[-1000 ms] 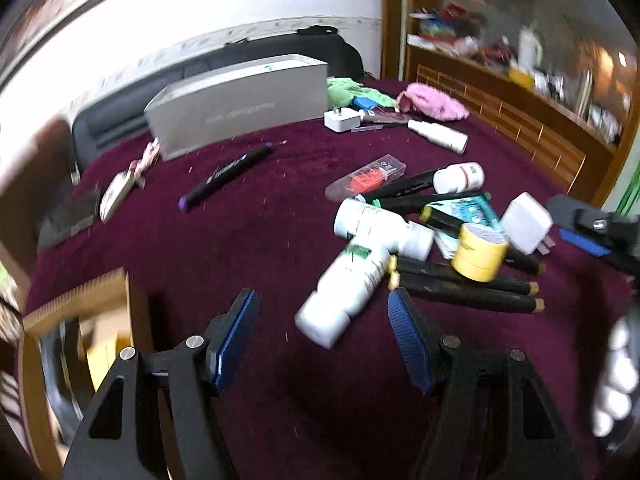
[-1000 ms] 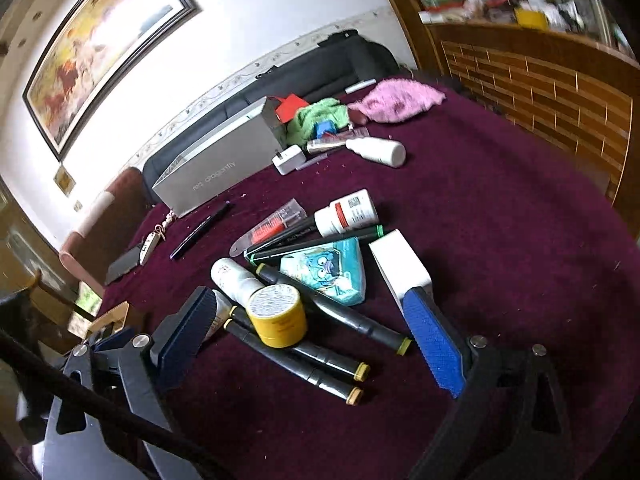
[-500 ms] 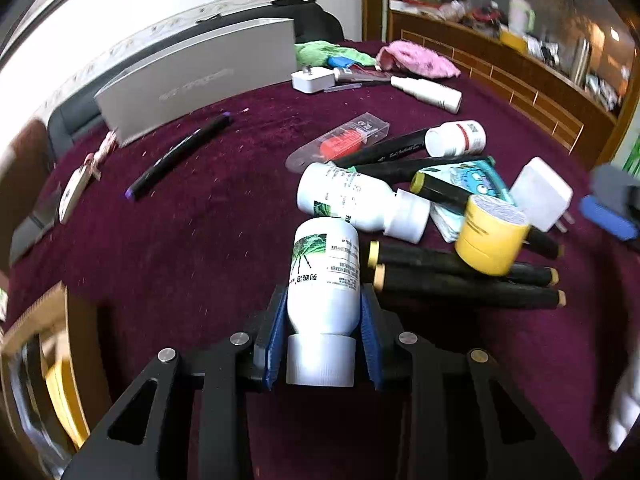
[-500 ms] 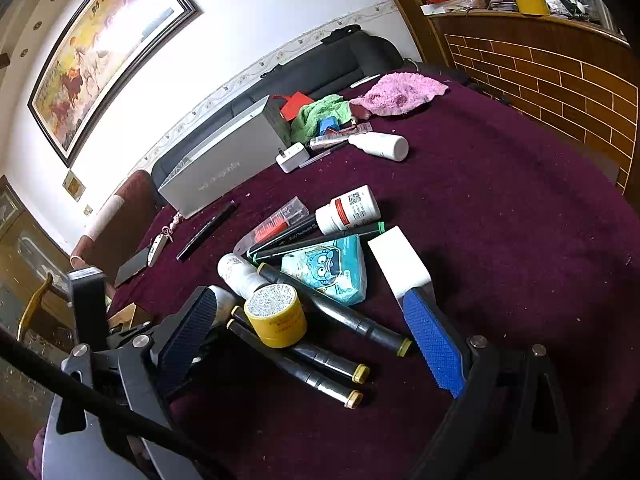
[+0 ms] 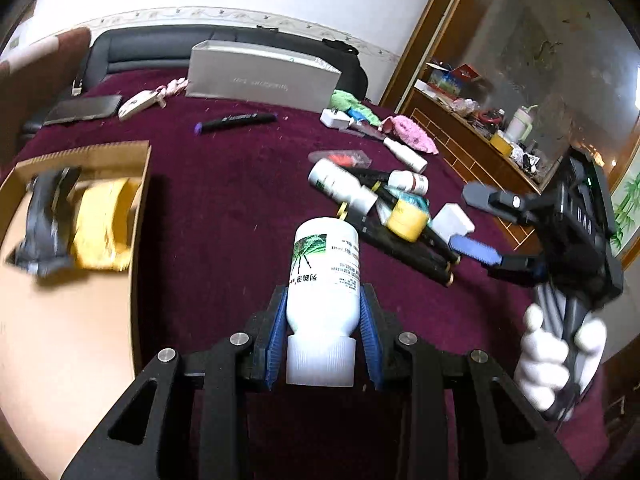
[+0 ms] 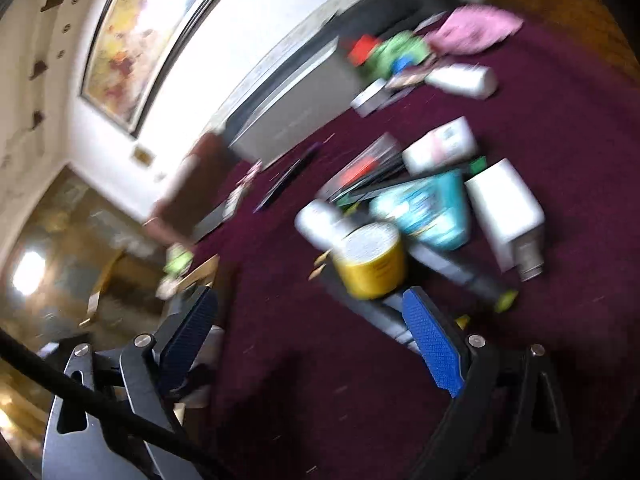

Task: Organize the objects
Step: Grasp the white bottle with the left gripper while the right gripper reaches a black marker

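My left gripper (image 5: 323,334) is shut on a white bottle (image 5: 325,280) with a green plant label, held by its neck above the maroon table (image 5: 224,208). An open cardboard box (image 5: 80,216) with a yellow packet and a grey item lies to the left. My right gripper (image 6: 308,340) is open and empty, low over the table beside a yellow tape roll (image 6: 370,264); it also shows in the left wrist view (image 5: 476,224). A pile of black markers (image 5: 404,252), a second white bottle (image 5: 344,188) and a white charger (image 5: 454,220) lies at centre right.
A grey long box (image 5: 260,76) stands at the back. A loose black marker (image 5: 236,122), a phone (image 5: 84,108), a pink cloth (image 5: 412,136) and a green cloth (image 5: 352,102) lie around it. A wooden shelf (image 5: 480,136) borders the right side.
My left gripper closed on the white bottle, lifted it from the pile and swung left toward the cardboard box. My right gripper dropped closer to the tape roll, its view blurred by motion.
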Motion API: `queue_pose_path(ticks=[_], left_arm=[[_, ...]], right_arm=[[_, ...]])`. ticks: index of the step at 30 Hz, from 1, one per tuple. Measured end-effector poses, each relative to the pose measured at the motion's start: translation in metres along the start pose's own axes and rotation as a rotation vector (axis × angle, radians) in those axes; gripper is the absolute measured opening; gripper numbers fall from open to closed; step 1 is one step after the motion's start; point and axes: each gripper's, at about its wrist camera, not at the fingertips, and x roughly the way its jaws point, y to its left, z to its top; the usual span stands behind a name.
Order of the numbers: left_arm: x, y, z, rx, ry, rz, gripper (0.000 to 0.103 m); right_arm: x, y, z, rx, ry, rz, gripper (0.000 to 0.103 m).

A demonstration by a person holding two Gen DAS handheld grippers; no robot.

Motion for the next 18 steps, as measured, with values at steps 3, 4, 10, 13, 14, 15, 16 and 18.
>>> queue_pose_path(ticks=[3,4,10,13,14,15,16,18], left_arm=[[-0.004,0.002,-0.011,-0.012,0.004,-0.008,0.029],[-0.006,0.003,-0.014,-0.020,0.003,-0.016,0.029],[-0.011,0.005,-0.026,-0.043,0.012,-0.016,0.029],[-0.007,0.005,-0.029,-0.040,0.025,0.004,0.029],[-0.004,0.004,-0.030,-0.036,0.033,0.011,0.029],[-0.002,0.003,-0.032,-0.031,0.041,0.018,0.029],[0.000,0.003,-0.033,-0.026,0.051,0.024,0.029],[0.006,0.002,-0.035,-0.024,0.072,0.034,0.029]], right_arm=[[0.010,0.002,0.003,-0.033,0.068,-0.026,0.095],[0.015,0.002,0.004,-0.051,0.090,-0.055,0.095],[0.042,-0.004,0.008,-0.059,0.179,-0.090,0.095],[0.049,0.000,0.011,-0.059,0.194,-0.139,0.094],[0.053,0.000,0.008,-0.057,0.222,-0.136,0.094],[0.058,0.002,0.003,-0.059,0.264,-0.118,0.091],[0.067,0.006,-0.006,-0.074,0.332,-0.093,0.088],[0.067,0.017,-0.013,-0.150,0.341,-0.137,0.085]])
